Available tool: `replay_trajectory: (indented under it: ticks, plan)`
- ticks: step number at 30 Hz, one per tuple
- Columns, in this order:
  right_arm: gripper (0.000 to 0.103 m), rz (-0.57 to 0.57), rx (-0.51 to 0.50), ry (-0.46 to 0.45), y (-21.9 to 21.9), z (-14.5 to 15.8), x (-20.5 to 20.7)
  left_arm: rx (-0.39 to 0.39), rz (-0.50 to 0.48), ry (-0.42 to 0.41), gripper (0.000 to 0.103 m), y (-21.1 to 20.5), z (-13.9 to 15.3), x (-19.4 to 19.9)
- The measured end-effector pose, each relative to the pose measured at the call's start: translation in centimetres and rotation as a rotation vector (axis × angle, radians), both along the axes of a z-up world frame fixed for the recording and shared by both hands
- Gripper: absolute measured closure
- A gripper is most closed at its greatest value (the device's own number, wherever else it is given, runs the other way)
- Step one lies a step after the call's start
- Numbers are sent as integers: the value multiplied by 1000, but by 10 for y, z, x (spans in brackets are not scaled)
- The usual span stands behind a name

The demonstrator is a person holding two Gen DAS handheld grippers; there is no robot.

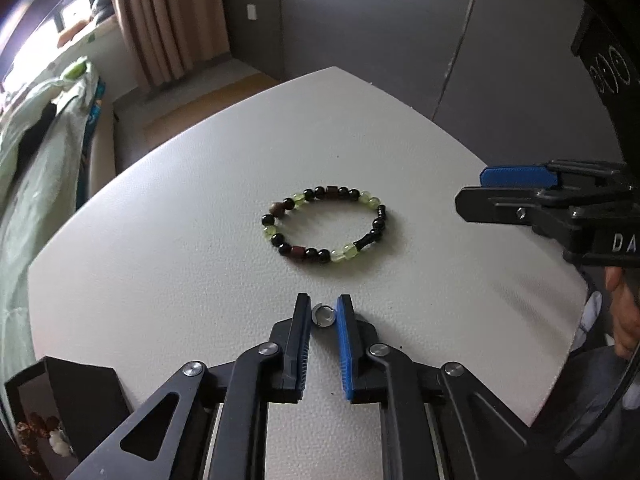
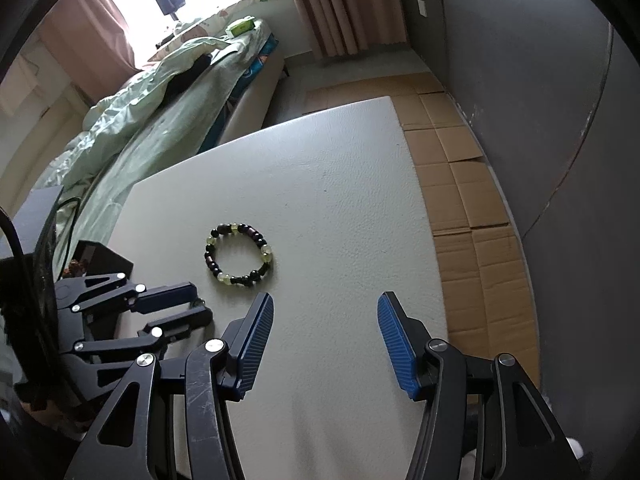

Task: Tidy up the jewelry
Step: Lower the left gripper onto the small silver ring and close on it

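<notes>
A beaded bracelet [image 1: 325, 226] of black, green and dark red beads lies flat on the white table [image 1: 200, 220]. It also shows in the right wrist view [image 2: 240, 254]. My left gripper [image 1: 323, 315] is shut on a small silver ring [image 1: 323, 316] held between its fingertips, just above the table and nearer than the bracelet. My right gripper [image 2: 326, 308] is open and empty, nearer than the bracelet and to its right; it shows at the right edge of the left wrist view [image 1: 500, 192]. The left gripper shows in the right wrist view [image 2: 202, 302].
A black jewelry box [image 1: 60, 408] with beads inside stands at the table's near left corner; it also shows in the right wrist view [image 2: 100, 258]. A bed with green bedding [image 2: 160, 120] lies beyond the table. Cardboard [image 2: 460, 184] covers the floor to the right.
</notes>
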State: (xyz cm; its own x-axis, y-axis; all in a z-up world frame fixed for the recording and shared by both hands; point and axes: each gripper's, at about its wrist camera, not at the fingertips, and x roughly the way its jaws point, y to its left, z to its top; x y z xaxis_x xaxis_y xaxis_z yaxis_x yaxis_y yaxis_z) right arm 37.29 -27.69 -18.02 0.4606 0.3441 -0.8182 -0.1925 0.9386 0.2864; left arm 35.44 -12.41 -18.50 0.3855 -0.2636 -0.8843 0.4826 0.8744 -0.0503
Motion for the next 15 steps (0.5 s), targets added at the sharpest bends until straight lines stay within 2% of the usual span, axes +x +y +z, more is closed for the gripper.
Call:
replay_trajectory:
  ticks: [6, 15]
  plan:
    - [48, 26, 16, -8, 16, 1, 3, -35, 52, 0, 90, 14, 10, 2]
    - [48, 26, -36, -7, 39, -4, 16, -113, 175, -40, 90, 48, 36, 8]
